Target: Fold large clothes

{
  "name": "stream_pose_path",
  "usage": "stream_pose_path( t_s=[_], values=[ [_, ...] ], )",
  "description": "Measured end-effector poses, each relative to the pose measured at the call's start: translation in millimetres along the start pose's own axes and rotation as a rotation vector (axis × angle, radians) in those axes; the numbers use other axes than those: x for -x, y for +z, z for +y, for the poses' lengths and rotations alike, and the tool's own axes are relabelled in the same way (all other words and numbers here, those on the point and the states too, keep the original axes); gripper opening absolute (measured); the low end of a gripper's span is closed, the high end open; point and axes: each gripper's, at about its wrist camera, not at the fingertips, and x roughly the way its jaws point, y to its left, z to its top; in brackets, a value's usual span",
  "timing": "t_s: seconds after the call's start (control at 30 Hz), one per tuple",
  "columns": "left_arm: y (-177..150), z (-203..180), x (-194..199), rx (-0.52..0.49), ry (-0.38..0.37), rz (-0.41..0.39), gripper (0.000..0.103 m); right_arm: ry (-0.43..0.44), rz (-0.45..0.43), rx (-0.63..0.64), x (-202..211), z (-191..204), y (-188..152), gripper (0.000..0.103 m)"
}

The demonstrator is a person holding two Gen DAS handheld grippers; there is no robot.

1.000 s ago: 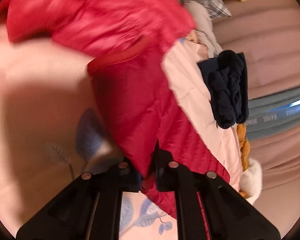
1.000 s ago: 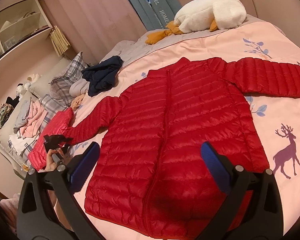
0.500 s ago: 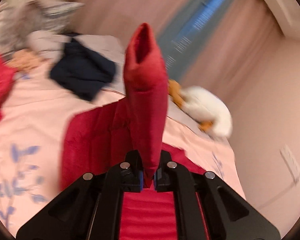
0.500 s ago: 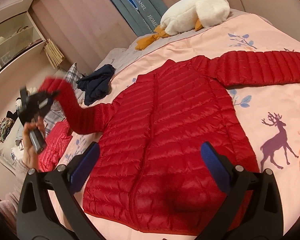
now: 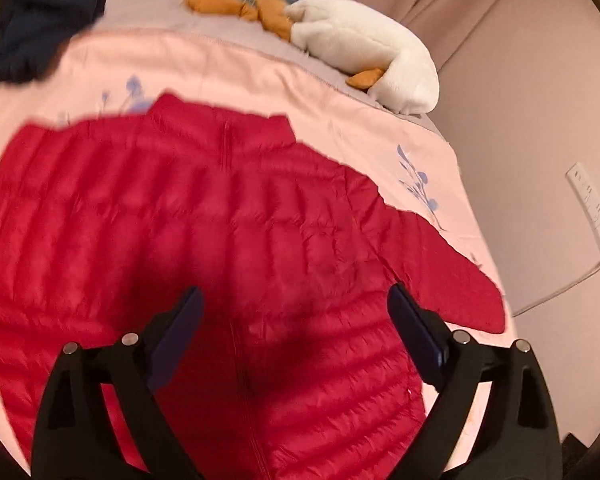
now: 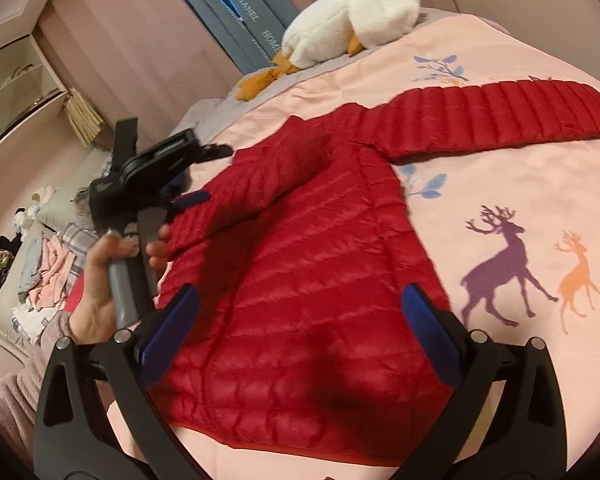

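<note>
Left wrist view: the left gripper points down over the chest of the red puffer jacket, which lies flat on the pink bedspread. Its jaws have just been opening and stand wide, with nothing between them; the jacket is below, not pressed. Beyond the jacket's collar the bedspread is bare up to the white plush goose at the far edge. A dark blue garment lies off the jacket's far left shoulder. One sleeve runs out to the right, its cuff near the bed's edge.

Right wrist view: the right gripper hangs above the jacket's lower half, jaws wide apart and empty. The left sleeve lies folded across the jacket's chest. The left hand holds its gripper's handle just left of the jacket, fingertips aimed at that sleeve. The right sleeve lies stretched out flat to the right. Right of the jacket, bare bedspread with printed deer gives open room.
</note>
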Motion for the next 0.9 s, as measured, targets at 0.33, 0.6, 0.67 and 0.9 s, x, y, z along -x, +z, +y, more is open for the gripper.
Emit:
stream_pose_path(
  t_s=[0.33, 0.6, 0.67, 0.9],
  values=[
    [-33.2, 132.9, 89.1, 0.269, -0.150, -0.132, 0.093, 0.040, 0.046, -0.009, -58.6, -0.2, 51.2, 0.101],
    [-33.4, 201.3, 64.7, 0.497, -0.360, -0.109, 0.093, -0.054, 0.073, -0.001, -173.6, 10.3, 125.0, 0.087],
    [-26.5, 203.5, 53.0, 0.513, -0.363, -0.112, 0.093, -0.073, 0.105, -0.014, -199.8, 7.6, 134.2, 0.081],
    [-10.3, 217.2, 26.2, 0.561, -0.205, -0.178, 0.093, -0.220, 0.127, 0.113, -242.2, 9.2, 133.9, 0.018]
  ],
)
